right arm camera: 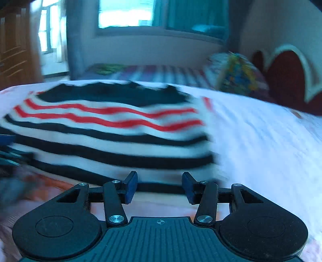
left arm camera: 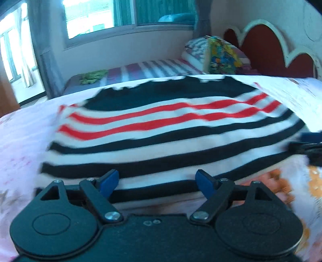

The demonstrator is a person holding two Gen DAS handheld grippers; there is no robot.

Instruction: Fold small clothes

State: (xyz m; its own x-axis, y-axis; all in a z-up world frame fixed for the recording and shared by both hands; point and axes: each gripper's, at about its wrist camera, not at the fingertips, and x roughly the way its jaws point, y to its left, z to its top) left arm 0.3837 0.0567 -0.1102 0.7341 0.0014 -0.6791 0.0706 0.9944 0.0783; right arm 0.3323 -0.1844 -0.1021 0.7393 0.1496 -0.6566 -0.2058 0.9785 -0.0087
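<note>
**Striped garment spread on a bed, both grippers apart at its near edge**

The surface is a bed covered with a pale pink-and-white sheet (left arm camera: 24,145) that carries an orange print near the front corner. Behind it stands a second bed (left arm camera: 153,68) with a red, grey and white striped cover; on it lie a folded striped quilt (left arm camera: 194,50), a bright multicoloured pillow (left arm camera: 221,56) and a small green cloth (left arm camera: 92,76). A dark red headboard (left arm camera: 267,50) with a white scalloped rim stands at the right. Windows (left arm camera: 96,18) with teal curtains fill the far wall, and a wooden wardrobe (right arm camera: 14,48) shows at the left in the right wrist view. No writing can be read; both views are blurred.

The garment (left arm camera: 165,129) lies flat on the near bed, white with black stripes near the front, red stripes in the middle and a solid dark band along its far edge.

The left gripper (left arm camera: 157,182) has its blue pads wide apart over the nearest stripes, nothing clamped. The right gripper (right arm camera: 160,186) is also apart, narrower, at the near hem, gripping nothing. The right gripper shows at the right edge of the left wrist view.
</note>
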